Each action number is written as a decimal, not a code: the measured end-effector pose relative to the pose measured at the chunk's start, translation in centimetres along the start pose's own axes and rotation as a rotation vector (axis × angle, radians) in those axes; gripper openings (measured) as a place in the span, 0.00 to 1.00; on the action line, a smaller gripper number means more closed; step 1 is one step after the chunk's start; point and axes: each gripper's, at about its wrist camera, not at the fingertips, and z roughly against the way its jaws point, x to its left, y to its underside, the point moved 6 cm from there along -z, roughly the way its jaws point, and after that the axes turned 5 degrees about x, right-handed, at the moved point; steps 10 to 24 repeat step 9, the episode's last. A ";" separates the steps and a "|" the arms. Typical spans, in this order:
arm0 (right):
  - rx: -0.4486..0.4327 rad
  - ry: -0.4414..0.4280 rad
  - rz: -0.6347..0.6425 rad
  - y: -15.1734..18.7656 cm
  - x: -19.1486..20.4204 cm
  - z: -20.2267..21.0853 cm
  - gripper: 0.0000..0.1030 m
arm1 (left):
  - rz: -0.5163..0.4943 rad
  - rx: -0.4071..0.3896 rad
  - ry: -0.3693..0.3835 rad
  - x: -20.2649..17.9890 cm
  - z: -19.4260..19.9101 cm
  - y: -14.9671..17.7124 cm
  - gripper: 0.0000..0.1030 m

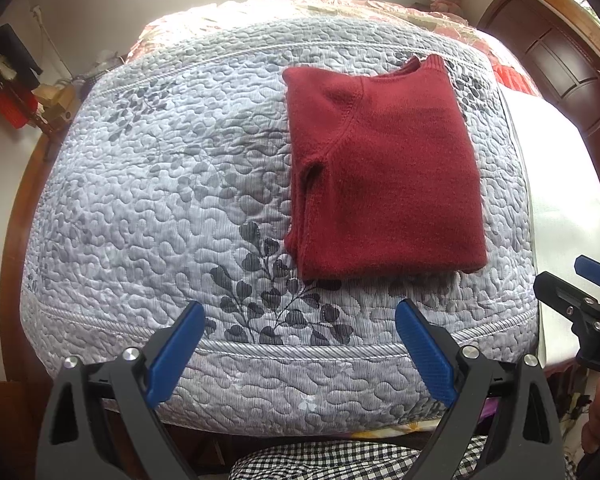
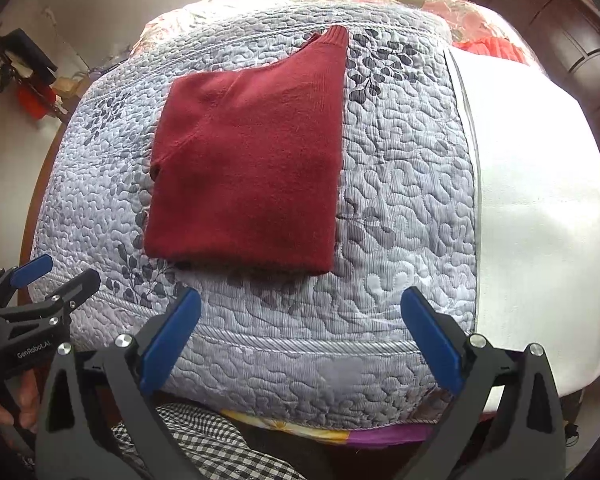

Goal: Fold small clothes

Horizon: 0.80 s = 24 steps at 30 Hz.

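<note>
On the bed (image 1: 140, 200) near its front edge, red sweater (image 1: 384, 172) sits folded; our left gripper (image 1: 300, 346) and right gripper (image 2: 300, 336) hang wide open and empty, so a careless grab could undo the fold.

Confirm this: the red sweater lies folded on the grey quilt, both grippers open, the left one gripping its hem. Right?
Not quite. The left gripper grips nothing: it is short of the red sweater, as the left wrist view shows. The sweater lies folded on the grey quilt, and the right gripper is open too.
</note>
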 end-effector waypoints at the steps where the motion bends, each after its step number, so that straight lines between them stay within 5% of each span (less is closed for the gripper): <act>1: 0.006 0.000 -0.004 0.0 -0.1 -0.1 0.97 | 0.001 0.002 -0.002 0.1 0.0 0.0 0.93; 24: 0.040 -0.004 -0.027 0.4 0.0 -0.6 0.97 | -0.001 -0.005 -0.013 0.1 0.1 0.0 0.93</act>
